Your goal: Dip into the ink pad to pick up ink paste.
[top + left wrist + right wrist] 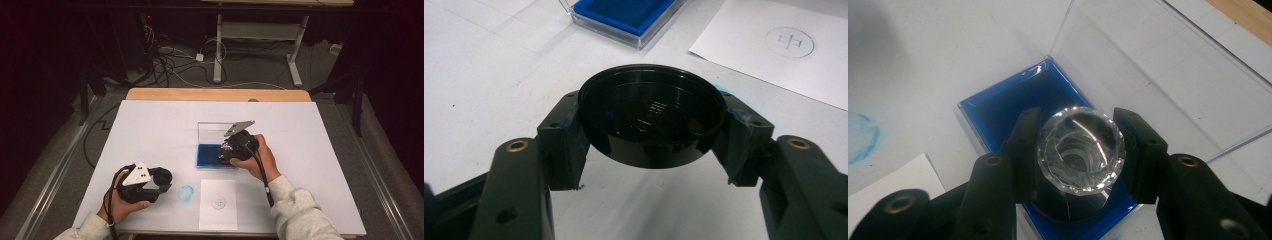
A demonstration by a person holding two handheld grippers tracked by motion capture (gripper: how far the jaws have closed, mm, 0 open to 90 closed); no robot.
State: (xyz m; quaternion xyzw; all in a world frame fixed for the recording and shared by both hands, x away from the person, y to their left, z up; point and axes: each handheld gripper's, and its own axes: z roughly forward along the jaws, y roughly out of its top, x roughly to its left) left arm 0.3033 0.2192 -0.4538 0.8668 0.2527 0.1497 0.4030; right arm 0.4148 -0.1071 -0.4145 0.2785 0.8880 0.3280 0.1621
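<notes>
We see the left gripper (pixel 651 150) clamped on a round black lid (pixel 651 117), held just above the desk (pixel 160 130) near a blue smudge (pixel 186 194). The right gripper (pixel 1075 150) is clamped on a stamp with a faceted clear top (pixel 1082 150), its dark base in the blue ink pad (pixel 1013 107) of the open clear case (pixel 1148 65)

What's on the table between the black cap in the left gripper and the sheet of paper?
A round blue ink smudge lies between the black cap and the sheet of paper, seen in the high view.
</notes>
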